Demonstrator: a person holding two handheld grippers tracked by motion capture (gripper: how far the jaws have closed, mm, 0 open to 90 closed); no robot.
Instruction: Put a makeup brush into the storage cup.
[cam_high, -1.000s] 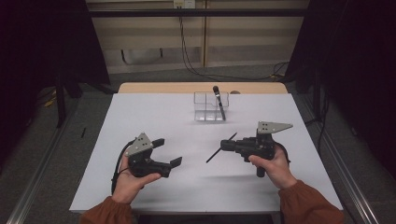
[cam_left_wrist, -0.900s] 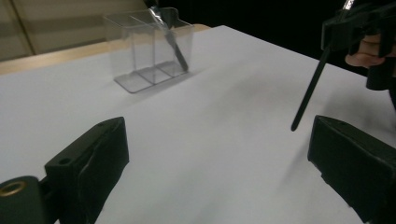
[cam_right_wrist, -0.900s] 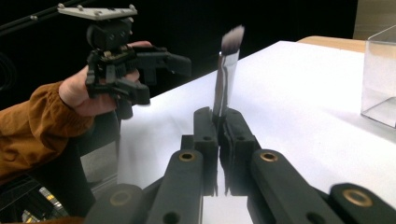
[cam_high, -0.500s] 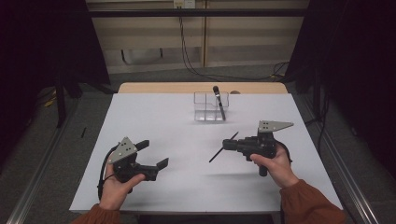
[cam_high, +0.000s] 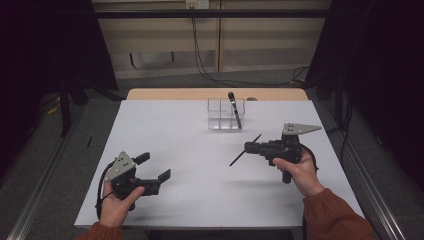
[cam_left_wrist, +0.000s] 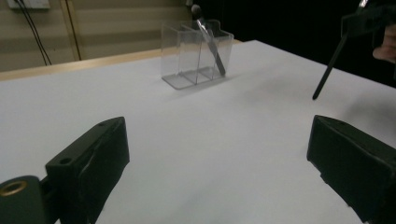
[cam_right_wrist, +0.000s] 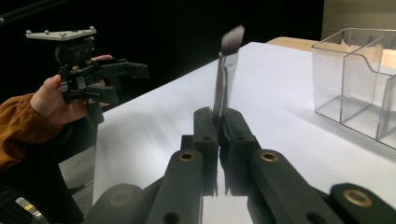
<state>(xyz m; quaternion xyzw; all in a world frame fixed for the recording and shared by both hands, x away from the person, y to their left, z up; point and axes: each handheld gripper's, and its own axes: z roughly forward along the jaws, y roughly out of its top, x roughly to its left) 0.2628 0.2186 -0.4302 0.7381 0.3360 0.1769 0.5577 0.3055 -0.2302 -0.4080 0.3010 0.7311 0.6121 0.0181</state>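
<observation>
- A thin makeup brush (cam_high: 245, 150) is clamped between the closed jaws of the right hand-held gripper (cam_high: 248, 146), above the right half of the counter (cam_high: 165, 125), nearer its front edge than its far edge.
- In the high view the brush runs slantwise through the jaws, one end towards the far edge, the other down towards the front; in the right gripper view its pale bristle tip (cam_right_wrist: 232, 38) rises straight out beyond the jaw tips.
- The brush hangs clear of the counter surface.
- A clear plastic organizer (cam_high: 226, 114) stands near the middle of the far edge, with another dark brush (cam_high: 234, 109) leaning in its right compartment; the held brush is well apart from it.
- The left hand-held gripper (cam_high: 157, 172) is near the front left corner, jaws spread wide with nothing between them.
</observation>
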